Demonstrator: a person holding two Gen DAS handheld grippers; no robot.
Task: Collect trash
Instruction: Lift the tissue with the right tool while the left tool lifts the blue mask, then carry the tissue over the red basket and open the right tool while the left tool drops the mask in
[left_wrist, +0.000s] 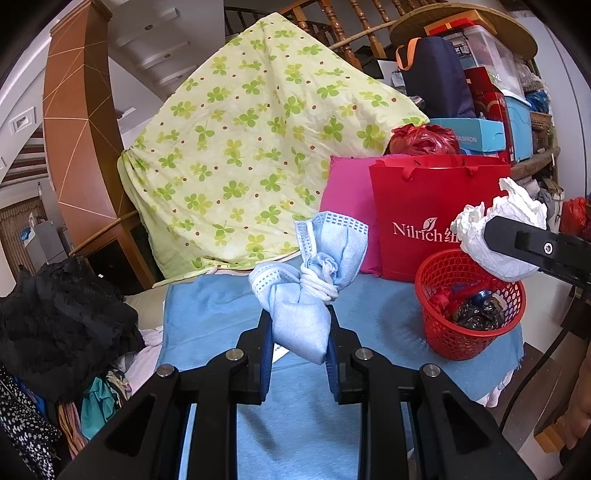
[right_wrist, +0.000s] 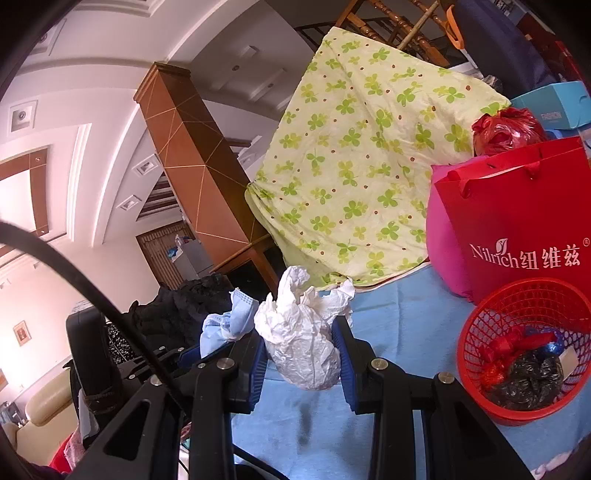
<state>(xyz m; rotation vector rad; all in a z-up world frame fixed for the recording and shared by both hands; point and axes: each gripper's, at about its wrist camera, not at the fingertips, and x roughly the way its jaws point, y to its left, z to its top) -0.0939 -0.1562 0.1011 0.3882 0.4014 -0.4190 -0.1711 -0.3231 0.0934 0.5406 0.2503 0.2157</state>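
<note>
I have two pieces of trash in hand. My left gripper is clamped on a knotted blue face mask, its ear loops wound round the middle; the pads pinch the lower lobe, and the rest stands up above the jaws, clear of the table. My right gripper is clenched on a crumpled white tissue wad, held off the surface too.

Both look feather-light and soft. I judge the mask will squash rather than slip, and the knot gives a firm waist to grip by. The tissue is loose and could tear or shed if I squeeze a thin edge, so holding its bulk, as now, seems right.

The red mesh basket sits to the right on the table, already holding dark crumpled wrappers and red scraps. In the left wrist view the tissue hangs just above its rim.

The table wears a pale blue cloth. Behind stand a red Nilrich paper bag, a pink cushion and a clover-print quilt, before wooden stair rails.
</note>
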